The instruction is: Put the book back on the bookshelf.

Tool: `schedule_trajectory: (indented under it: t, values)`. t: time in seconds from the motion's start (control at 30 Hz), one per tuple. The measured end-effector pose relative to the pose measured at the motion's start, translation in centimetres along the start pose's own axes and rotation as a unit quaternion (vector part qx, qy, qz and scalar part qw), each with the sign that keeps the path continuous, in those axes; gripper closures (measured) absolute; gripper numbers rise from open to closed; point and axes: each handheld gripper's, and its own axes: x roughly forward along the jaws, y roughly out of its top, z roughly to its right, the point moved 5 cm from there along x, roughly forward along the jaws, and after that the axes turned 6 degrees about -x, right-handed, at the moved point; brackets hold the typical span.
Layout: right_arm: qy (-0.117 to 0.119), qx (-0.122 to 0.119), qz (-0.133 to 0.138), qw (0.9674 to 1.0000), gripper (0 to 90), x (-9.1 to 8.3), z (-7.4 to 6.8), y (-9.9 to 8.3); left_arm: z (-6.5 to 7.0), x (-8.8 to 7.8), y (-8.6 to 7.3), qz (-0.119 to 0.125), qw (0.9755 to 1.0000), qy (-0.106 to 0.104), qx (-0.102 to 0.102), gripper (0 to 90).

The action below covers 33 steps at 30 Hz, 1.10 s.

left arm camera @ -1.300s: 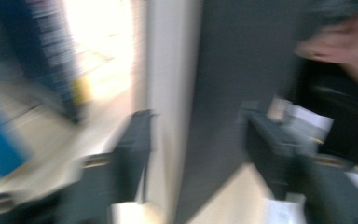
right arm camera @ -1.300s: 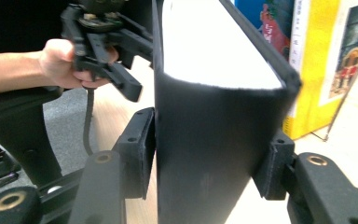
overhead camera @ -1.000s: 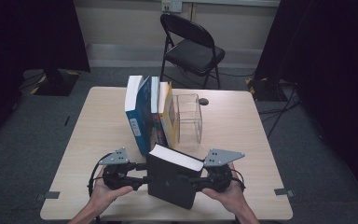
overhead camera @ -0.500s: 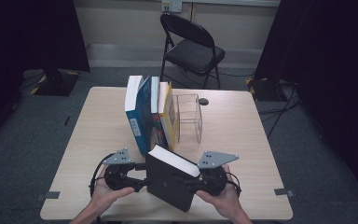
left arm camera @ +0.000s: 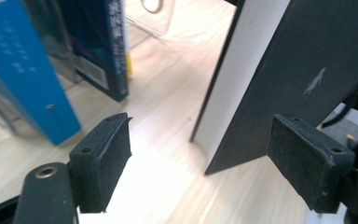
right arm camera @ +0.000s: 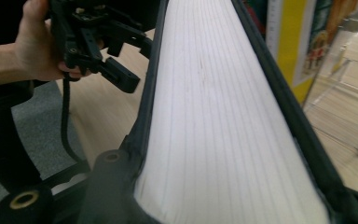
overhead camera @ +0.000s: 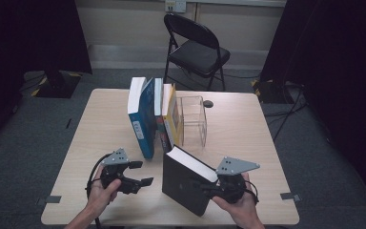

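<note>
Right gripper (overhead camera: 208, 187) fingers pinch the black book (overhead camera: 186, 183) across its page block, holding it upright on the worktop (overhead camera: 248, 143), while left gripper (overhead camera: 140, 173) fingers, just opening, stand spread and clear so it can join the shelved books (overhead camera: 152, 114).

Seen from above: black book (overhead camera: 187, 183) standing tilted on the pale wooden worktop (overhead camera: 248, 138), clamped at its right edge by the right hand-held gripper (overhead camera: 205, 187). Left hand-held gripper (overhead camera: 143, 174) just left of the book, apart from it, jaws just opened and holding nothing. Behind: row of upright books (overhead camera: 152, 114) leaning against a clear acrylic box (overhead camera: 190, 119). Beyond the worktop, black folding chair (overhead camera: 195, 47).
</note>
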Motion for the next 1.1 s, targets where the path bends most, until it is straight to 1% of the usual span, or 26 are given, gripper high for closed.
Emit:
schedule_trajectory:
  t: [0.07, 0.13, 0.17, 0.2, 0.23, 0.27, 0.3, 0.33, 0.37, 0.4, 0.43, 0.47, 0.5, 0.53, 0.57, 0.6, 0.67, 0.73, 0.8, 0.9, 0.97, 1.0, 1.03, 1.1]
  values:
    - [-0.010, 0.006, 0.002, 0.9999, 52.7, -0.4, 0.5, -0.3, -0.4, -0.3, -0.1, 0.001, 0.9999, -0.007, -0.007, 21.0]
    - [-0.018, 0.008, 0.001, 0.9998, 52.6, -0.7, 0.8, -0.4, -1.1, -0.4, -0.2, -0.001, 0.9993, 0.035, -0.014, 21.1]
    - [-0.023, 0.011, 0.002, 0.9997, 52.7, -0.9, 1.1, -0.5, -1.1, -0.4, -0.2, -0.001, 0.9993, 0.035, -0.014, 22.2]
    - [-0.027, 0.014, 0.003, 0.9995, 52.7, -1.0, 1.3, -0.6, -1.4, -0.5, -0.4, -0.001, 0.9989, 0.043, -0.020, 21.9]
    - [-0.030, 0.015, 0.003, 0.9994, 52.7, -1.1, 1.4, -0.6, -1.6, -0.4, -0.5, -0.003, 0.9986, 0.048, -0.021, 21.3]
    - [-0.034, 0.017, 0.003, 0.9993, 52.6, -1.2, 1.6, -0.6, -1.8, -0.4, -0.6, -0.011, 0.9978, 0.060, -0.025, 20.9]
    - [-0.037, 0.018, 0.002, 0.9991, 52.7, -1.3, 1.8, -0.7, -1.9, -0.4, -0.7, -0.009, 0.9974, 0.066, -0.026, 20.6]
    - [-0.042, 0.019, 0.002, 0.9989, 52.7, -1.4, 2.0, -0.7, -1.9, -0.4, -0.7, -0.009, 0.9974, 0.066, -0.026, 20.6]
    - [-0.042, 0.019, 0.002, 0.9989, 52.7, -1.4, 2.0, -0.7, -2.0, -0.4, -0.7, -0.003, 0.9979, 0.059, -0.029, 20.6]
    - [-0.054, 0.025, 0.005, 0.9982, 52.7, -1.7, 2.6, -0.9, -2.0, -0.4, -0.7, -0.002, 0.9980, 0.054, -0.032, 19.8]
    - [-0.057, 0.027, 0.005, 0.9980, 52.7, -1.8, 2.9, -1.0, -2.1, -0.4, -0.8, -0.004, 0.9976, 0.061, -0.032, 19.6]
    - [-0.062, 0.032, 0.005, 0.9975, 52.7, -1.9, 3.2, -1.0, -2.2, -0.4, -0.8, -0.002, 0.9969, 0.073, -0.029, 19.9]
    - [-0.067, 0.033, 0.005, 0.9972, 52.7, -2.0, 3.5, -1.1, -2.3, -0.3, -0.9, -0.005, 0.9971, 0.071, -0.028, 19.9]
    - [-0.073, 0.035, 0.005, 0.9967, 52.7, -2.2, 3.8, -1.1, -2.4, -0.2, -1.0, -0.006, 0.9965, 0.079, -0.027, 19.8]
    - [-0.080, 0.035, 0.005, 0.9962, 52.7, -2.3, 4.1, -1.2, -2.5, -0.1, -1.0, -0.006, 0.9955, 0.091, -0.027, 19.8]
    - [-0.086, 0.038, 0.005, 0.9956, 52.7, -2.4, 4.4, -1.3, -2.6, 0.0, -0.8, 0.002, 0.9946, 0.101, -0.024, 19.9]
    - [-0.096, 0.045, 0.007, 0.9943, 52.7, -2.6, 5.2, -1.3, -2.6, 0.1, -0.6, 0.008, 0.9945, 0.104, -0.014, 19.8]
    - [-0.111, 0.049, 0.009, 0.9925, 52.7, -2.6, 5.8, -1.4, -2.7, 0.3, -0.6, 0.008, 0.9940, 0.107, -0.019, 18.7]
    - [-0.129, 0.055, 0.012, 0.9900, 52.6, -2.6, 6.4, -1.4, -2.8, 0.4, -0.8, 0.003, 0.9942, 0.105, -0.021, 18.7]
    - [-0.146, 0.056, 0.010, 0.9876, 52.7, -2.5, 7.1, -1.3, -3.1, 0.3, -1.2, 0.001, 0.9943, 0.103, -0.027, 18.7]
    - [-0.148, 0.056, 0.011, 0.9872, 52.7, -2.4, 7.2, -1.3, -3.2, 0.1, -1.2, 0.002, 0.9940, 0.105, -0.031, 18.7]
    - [-0.153, 0.058, 0.010, 0.9864, 52.7, -2.3, 7.6, -1.2, -3.4, -0.1, -1.2, 0.005, 0.9937, 0.107, -0.034, 18.7]
    - [-0.155, 0.059, 0.009, 0.9861, 52.7, -2.2, 7.7, -1.2, -3.5, -0.2, -1.2, 0.006, 0.9934, 0.109, -0.035, 18.7]
    - [-0.162, 0.056, 0.010, 0.9852, 52.6, -2.0, 7.9, -1.1, -3.7, -0.4, -1.1, 0.006, 0.9922, 0.120, -0.033, 17.9]
